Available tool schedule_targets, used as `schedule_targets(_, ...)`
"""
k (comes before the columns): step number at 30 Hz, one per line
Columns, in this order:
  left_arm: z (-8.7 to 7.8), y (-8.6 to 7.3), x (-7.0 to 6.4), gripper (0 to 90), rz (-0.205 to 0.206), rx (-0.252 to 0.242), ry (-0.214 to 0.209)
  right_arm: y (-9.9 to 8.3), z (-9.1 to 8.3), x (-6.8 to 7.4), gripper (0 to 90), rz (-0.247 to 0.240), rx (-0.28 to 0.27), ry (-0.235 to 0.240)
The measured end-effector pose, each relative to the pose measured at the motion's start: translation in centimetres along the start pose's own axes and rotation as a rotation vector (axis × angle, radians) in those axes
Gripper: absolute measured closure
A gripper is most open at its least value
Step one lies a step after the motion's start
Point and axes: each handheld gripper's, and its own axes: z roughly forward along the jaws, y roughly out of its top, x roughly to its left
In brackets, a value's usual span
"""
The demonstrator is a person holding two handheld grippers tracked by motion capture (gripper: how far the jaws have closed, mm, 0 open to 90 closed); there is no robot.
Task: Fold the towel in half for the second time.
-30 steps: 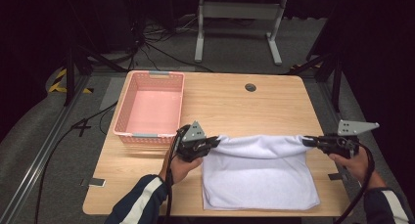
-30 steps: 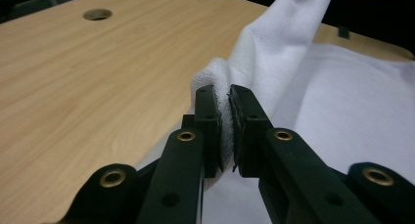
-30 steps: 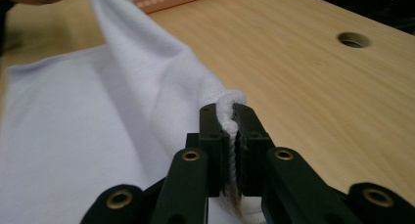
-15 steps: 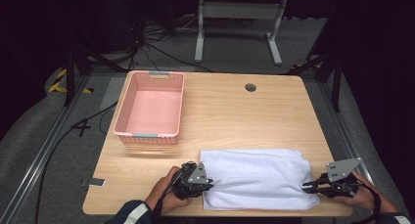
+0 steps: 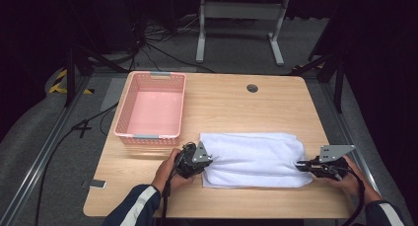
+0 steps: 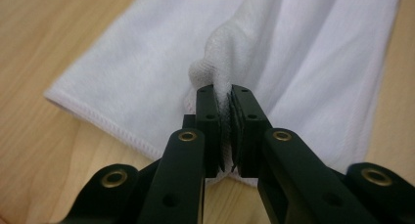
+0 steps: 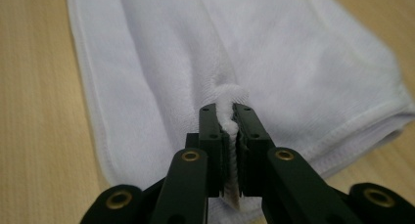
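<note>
Folding a white towel (image 5: pixel 254 159) on the desk (image 5: pixel 231 107): each gripper pinches one end of the folded cloth.

The left gripper (image 5: pixel 197 159) is clenched on a bunched tuft of towel at its own end, and the right gripper (image 5: pixel 303 165) is clenched on a similar tuft at the opposite end; the towel lies flat on the desk between them, doubled over along its length. To finish this fold well, both grippers should lower together, keeping the cloth lightly taut so the hemmed edges align, and release only once the layers rest flat. Beyond the left gripper stands a pink basket (image 5: pixel 150 135); it appears empty, though its near wall hides part of the floor.
</note>
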Motion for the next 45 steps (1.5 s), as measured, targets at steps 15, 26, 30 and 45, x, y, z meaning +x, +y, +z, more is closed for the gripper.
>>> schedule_targets(15,-2.7,-2.4,-3.4,42.0,-0.052,0.044,-0.070,-2.7,-3.0,2.5,57.2,-0.034,0.019,0.093)
schedule_targets(26,-2.3,1.6,-2.4,36.7,-0.118,-0.112,-0.099,0.7,-4.7,2.8,59.7,0.015,-0.094,0.000)
schedule_targets(30,0.3,1.3,-2.6,42.5,-0.098,0.000,-0.143,1.5,-1.4,3.0,55.6,0.027,0.021,0.047)
schedule_targets(45,-2.9,-2.2,-5.4,55.2,-0.015,0.076,-0.151,-0.3,-2.2,5.5,58.0,-0.053,0.065,0.144)
